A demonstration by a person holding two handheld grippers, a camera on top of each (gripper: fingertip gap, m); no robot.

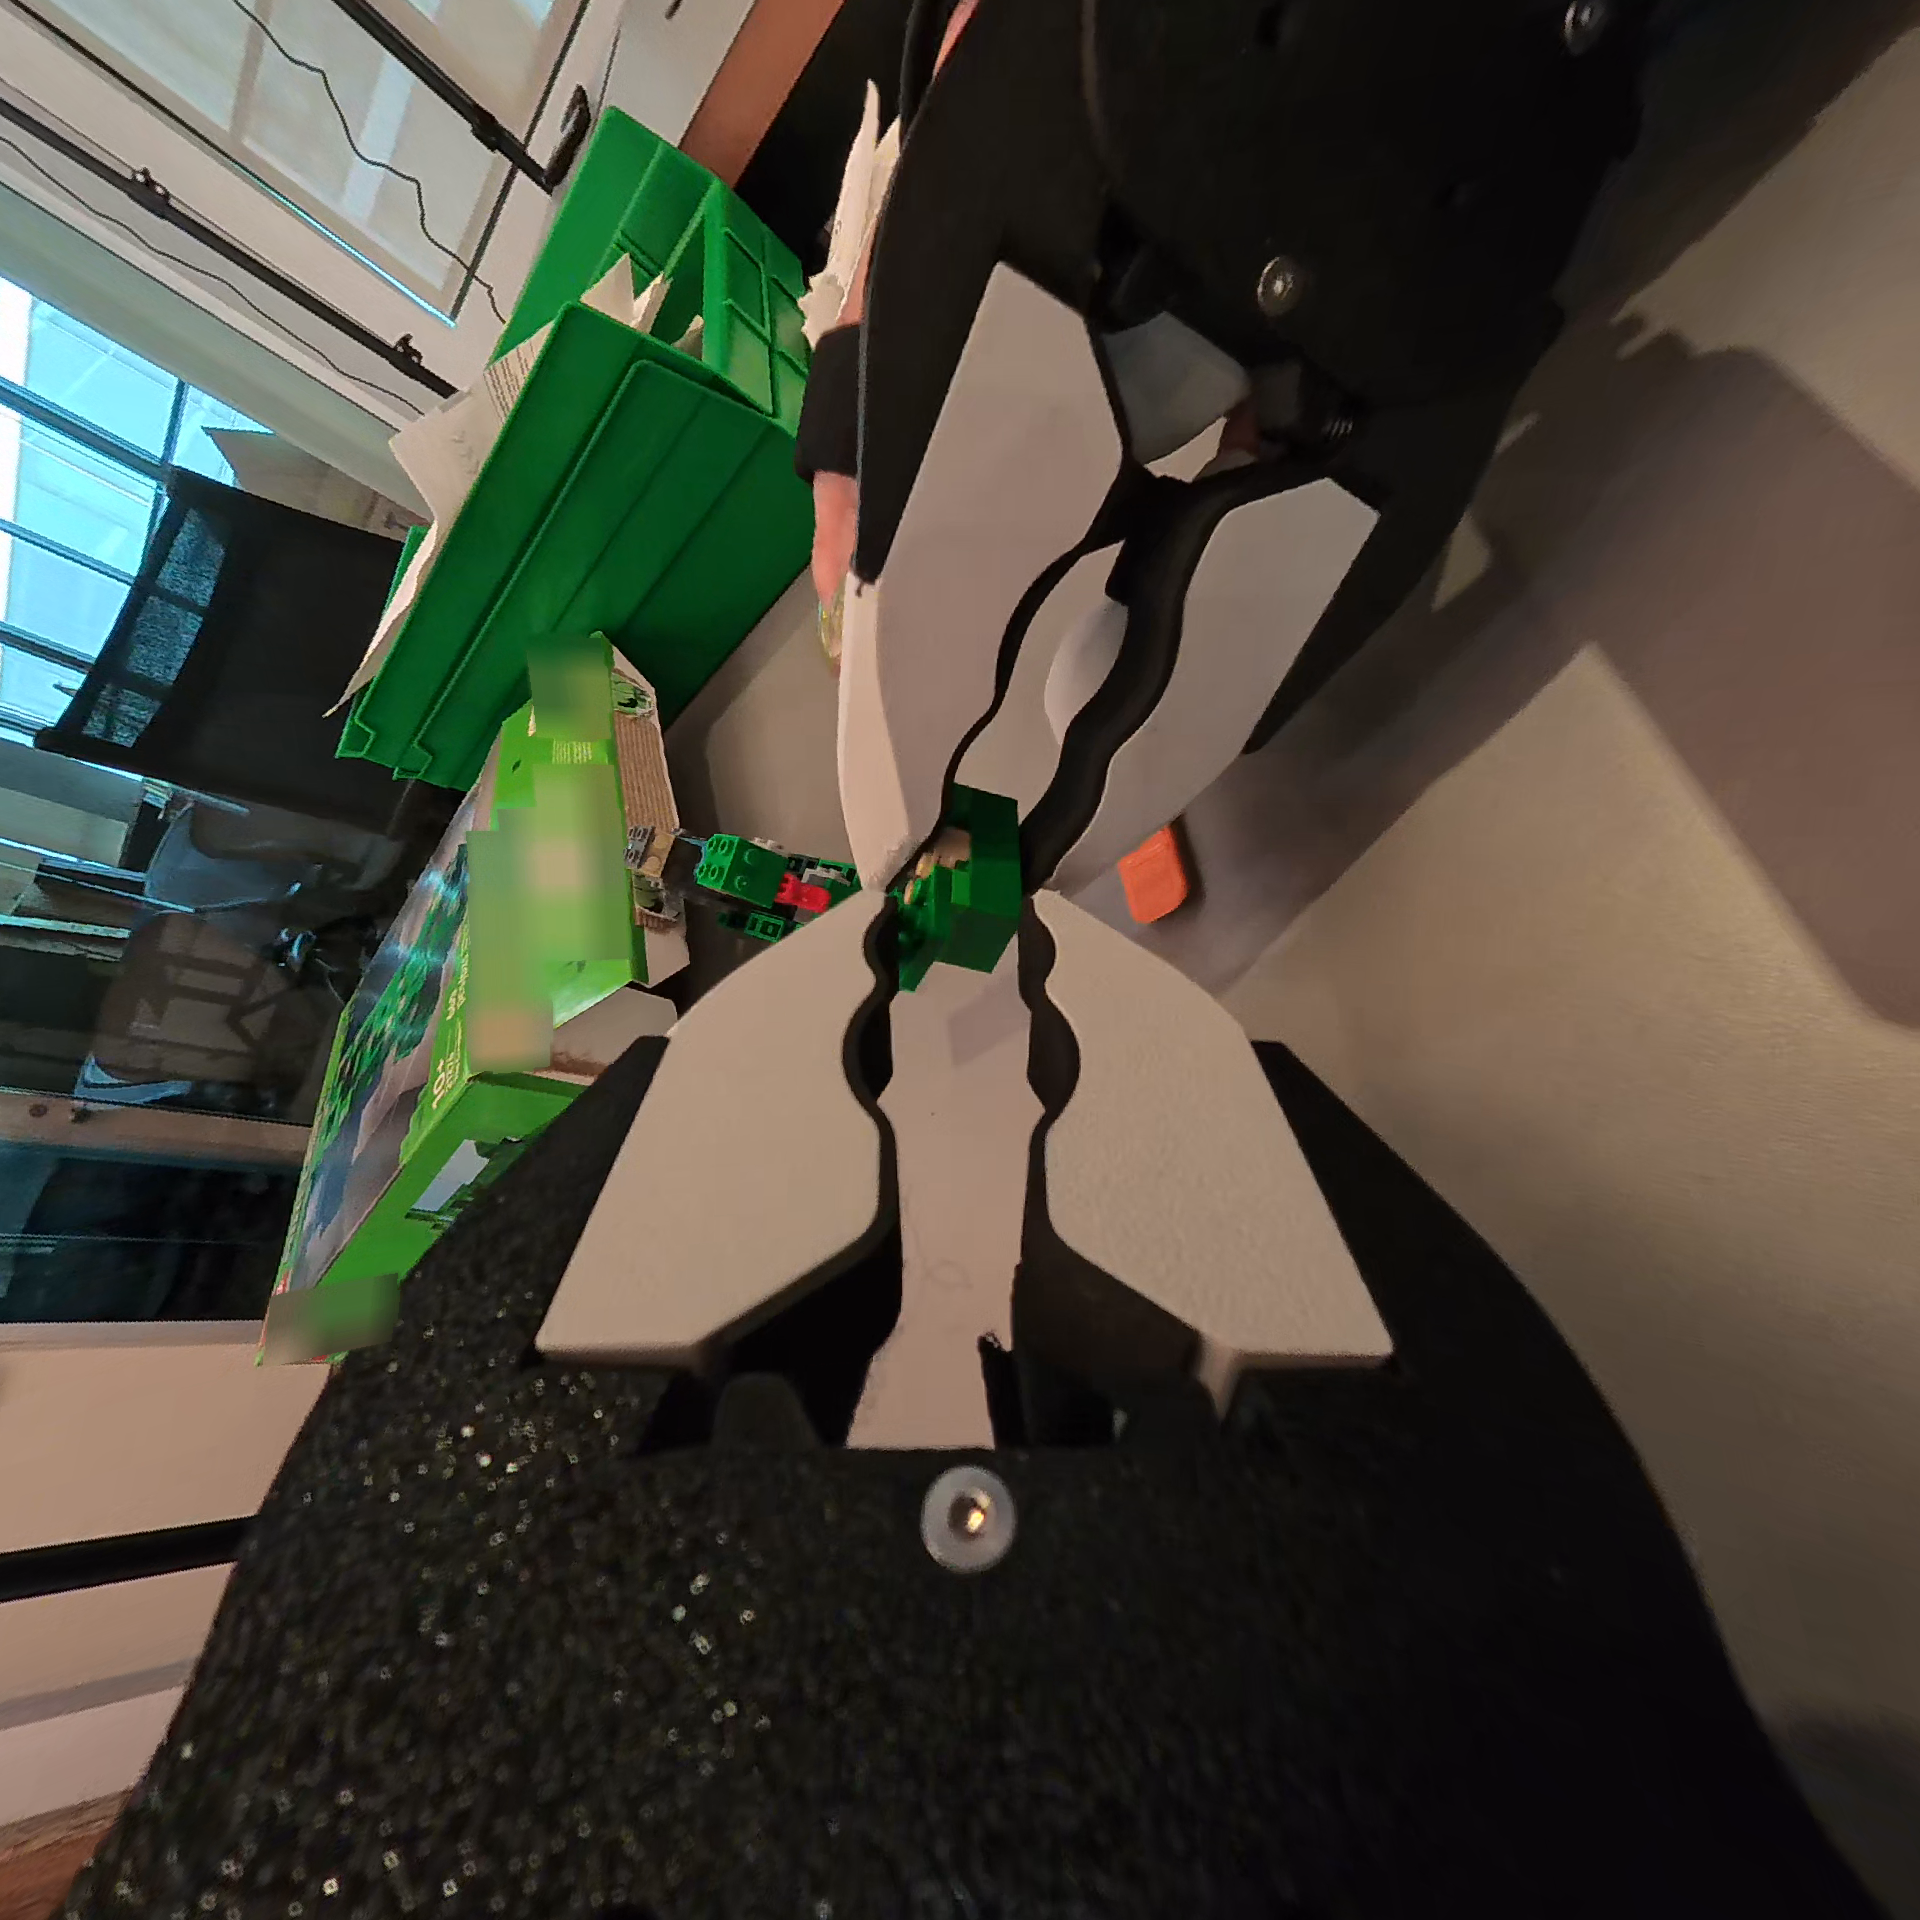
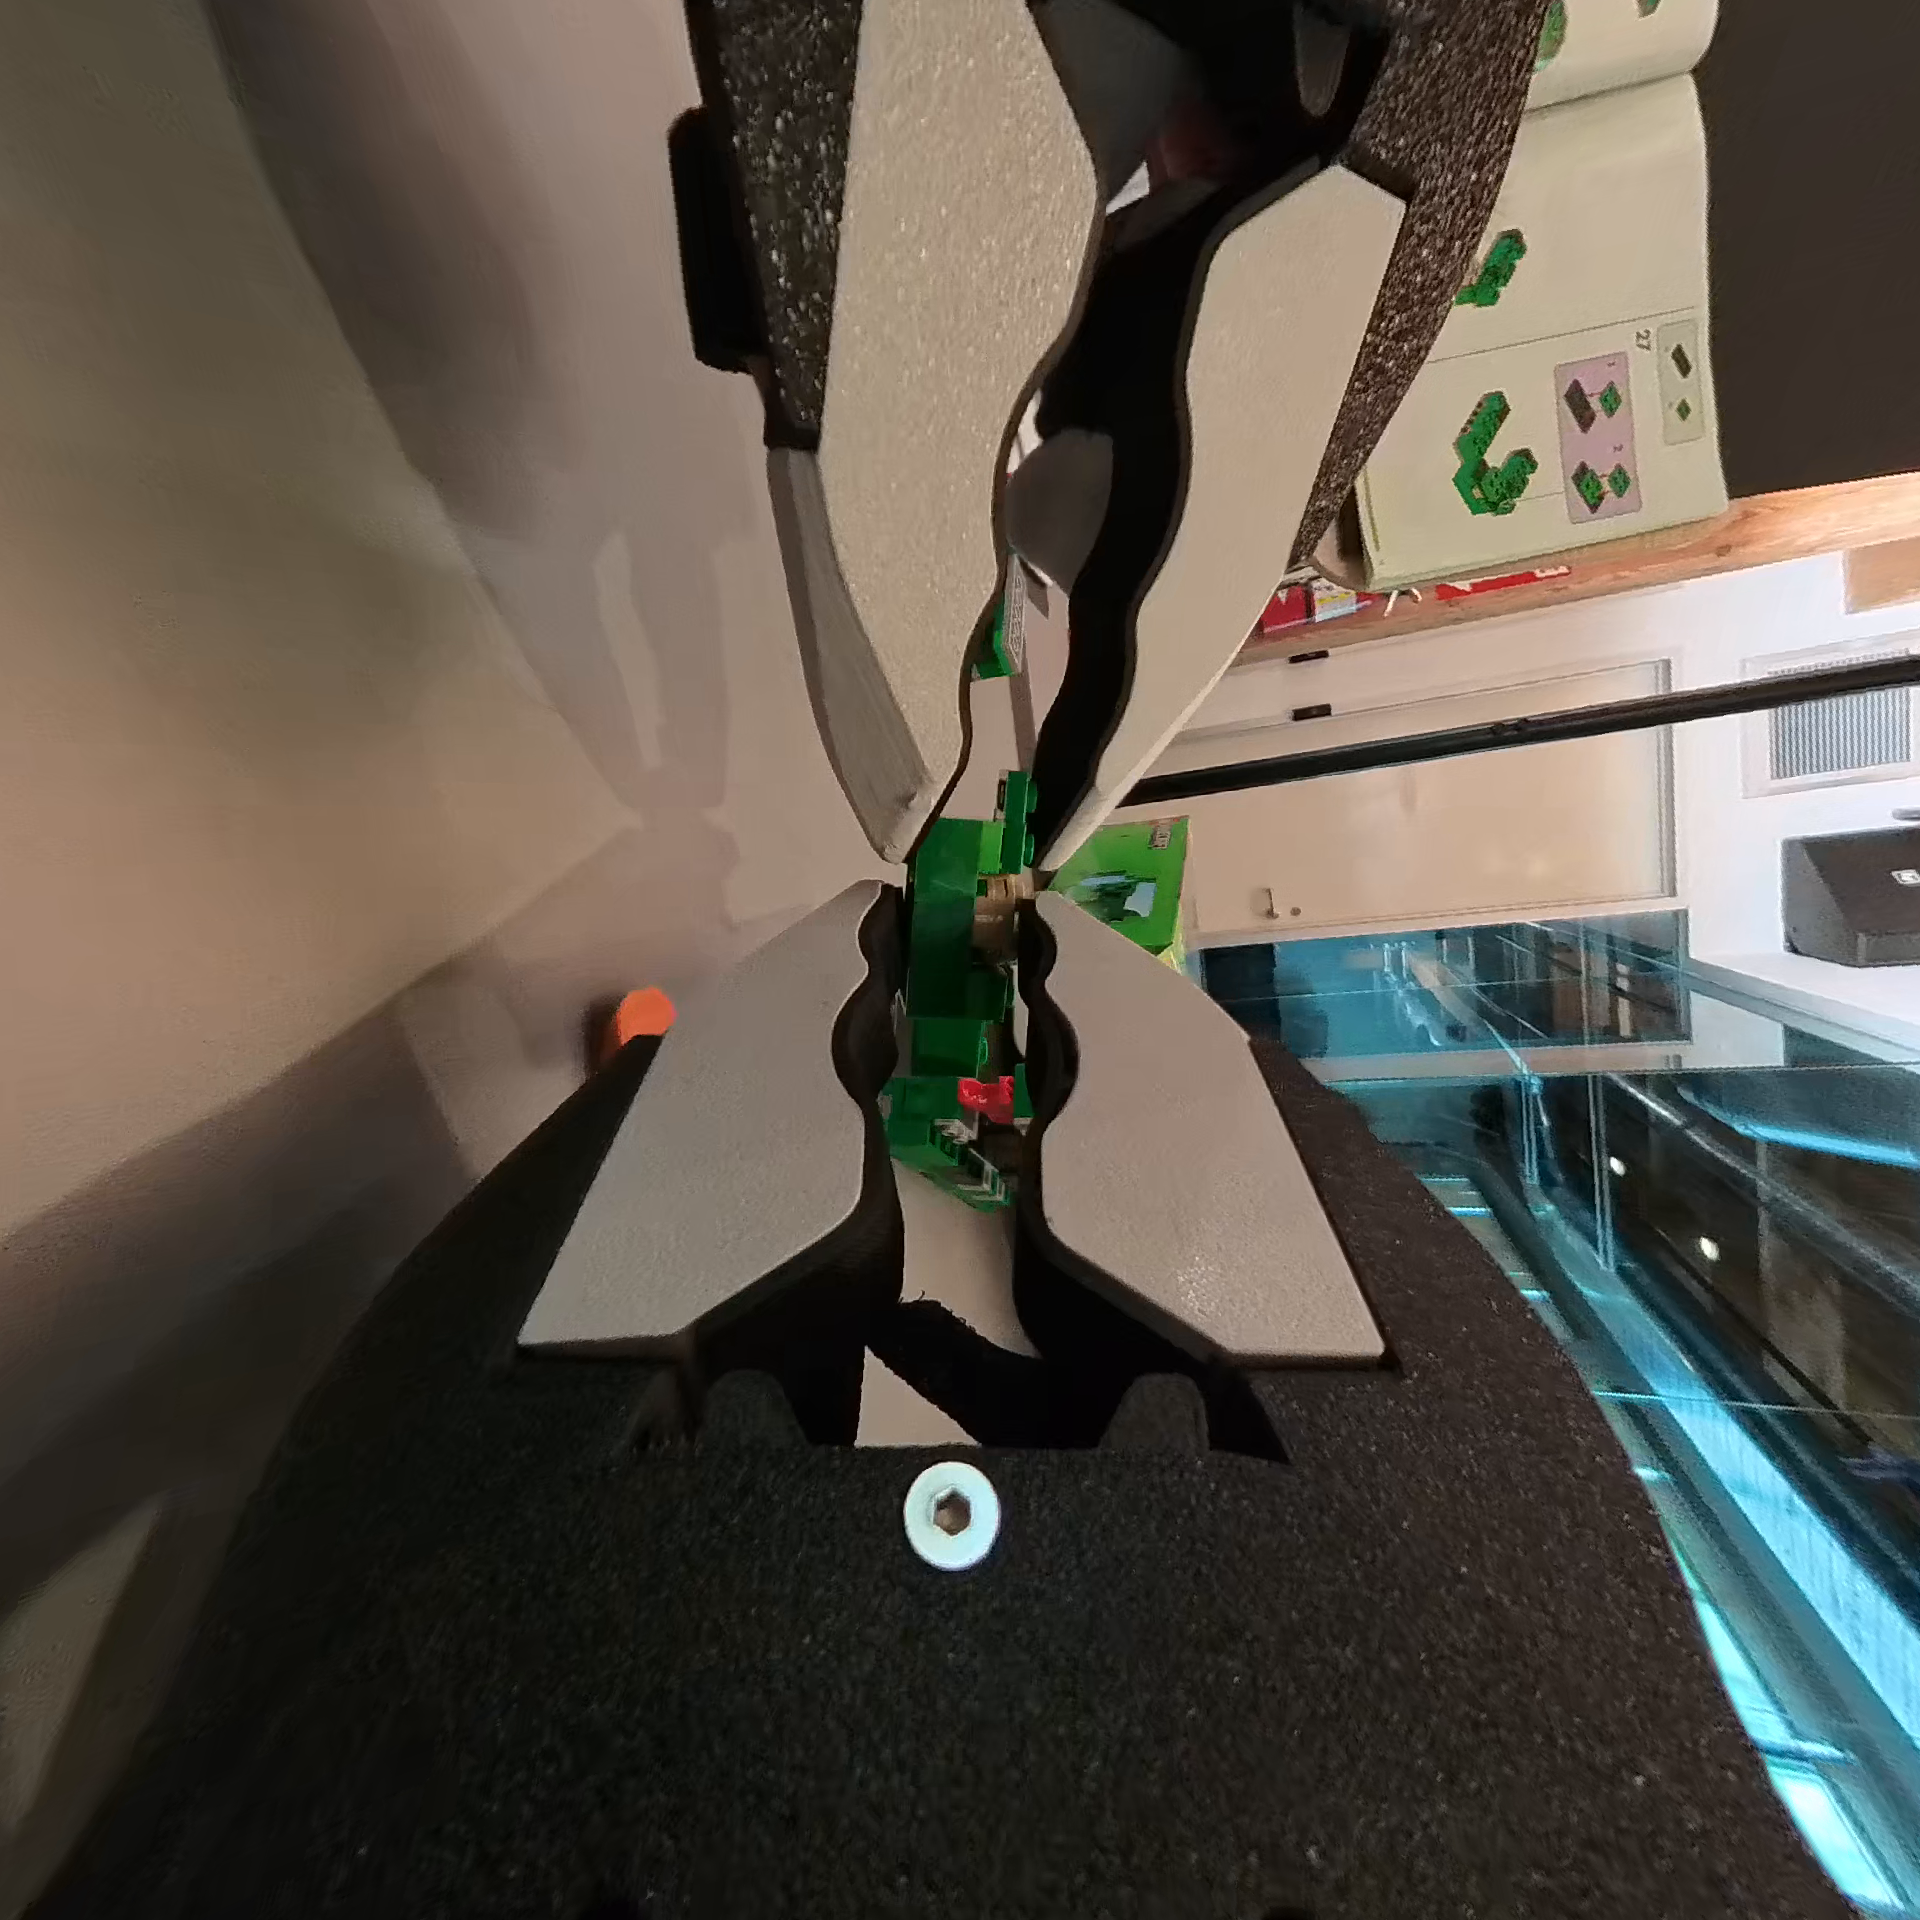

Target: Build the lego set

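Note:
A green lego assembly (image 1: 961, 894) with a tan round part is held in the air between both grippers, which meet tip to tip. My left gripper (image 1: 961, 909) is shut on it from below in the left wrist view, and the right gripper (image 1: 971, 868) comes down onto it from above. In the right wrist view my right gripper (image 2: 961, 899) is shut on the same green assembly (image 2: 940, 935), and the left gripper (image 2: 977, 852) pinches its top. A second green build (image 1: 748, 883) with a red piece lies just beyond.
Green plastic bins (image 1: 623, 499) and the green set box (image 1: 436, 1091) stand left of the grippers on the grey table (image 1: 1558, 1039). An orange piece (image 1: 1153, 878) lies on the table close by. An open instruction booklet (image 2: 1538, 364) lies at the upper right. My left and right fingertips are right by each other.

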